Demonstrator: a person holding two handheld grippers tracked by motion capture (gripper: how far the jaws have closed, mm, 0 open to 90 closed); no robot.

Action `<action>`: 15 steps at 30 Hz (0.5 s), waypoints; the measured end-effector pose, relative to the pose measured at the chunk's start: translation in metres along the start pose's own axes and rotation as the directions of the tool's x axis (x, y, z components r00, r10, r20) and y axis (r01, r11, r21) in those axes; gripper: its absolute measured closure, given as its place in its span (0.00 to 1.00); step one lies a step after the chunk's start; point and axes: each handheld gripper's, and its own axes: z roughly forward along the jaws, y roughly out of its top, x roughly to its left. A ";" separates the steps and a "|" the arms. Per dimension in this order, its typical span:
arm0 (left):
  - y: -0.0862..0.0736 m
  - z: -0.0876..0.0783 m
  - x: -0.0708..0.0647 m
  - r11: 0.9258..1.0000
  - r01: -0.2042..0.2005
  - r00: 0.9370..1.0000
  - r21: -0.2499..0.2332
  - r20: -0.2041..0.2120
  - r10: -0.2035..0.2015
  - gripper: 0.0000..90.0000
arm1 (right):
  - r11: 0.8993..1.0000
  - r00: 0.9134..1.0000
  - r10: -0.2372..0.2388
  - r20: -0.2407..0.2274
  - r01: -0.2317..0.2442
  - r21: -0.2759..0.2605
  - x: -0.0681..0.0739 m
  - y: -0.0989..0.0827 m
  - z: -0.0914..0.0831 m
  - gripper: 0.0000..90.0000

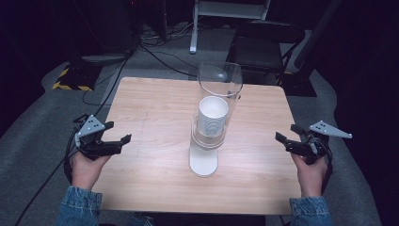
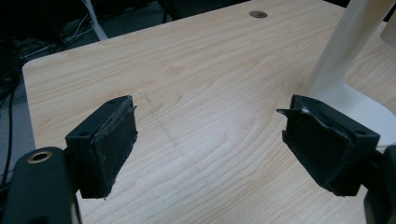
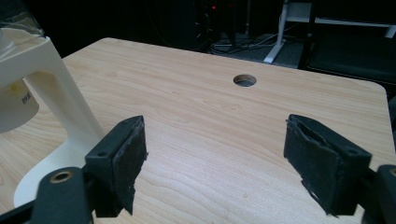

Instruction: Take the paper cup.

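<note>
Wooden table (image 1: 155,108) bare at side edges; left tool (image 1: 114,136), right tool (image 1: 288,134) wide, flanking dispenser (image 1: 210,127).

No legible text, brand or number anywhere, small dark print on the white cup (image 3: 16,105) under the dispenser stand (image 3: 56,98) at 9 o'clock in the right gripper view, too blurred to read

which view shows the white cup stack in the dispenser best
The high view: the white cup stack sits whole inside the clear tube. The right gripper view catches one cup's edge; the left gripper view shows a white sliver at its right edge.
</note>
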 end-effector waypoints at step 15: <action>0.004 -0.002 -0.003 1.000 -0.004 1.000 -0.025 0.011 0.004 0.19 | 1.000 0.998 -0.029 -0.050 0.030 0.010 0.016 0.003 0.007 0.24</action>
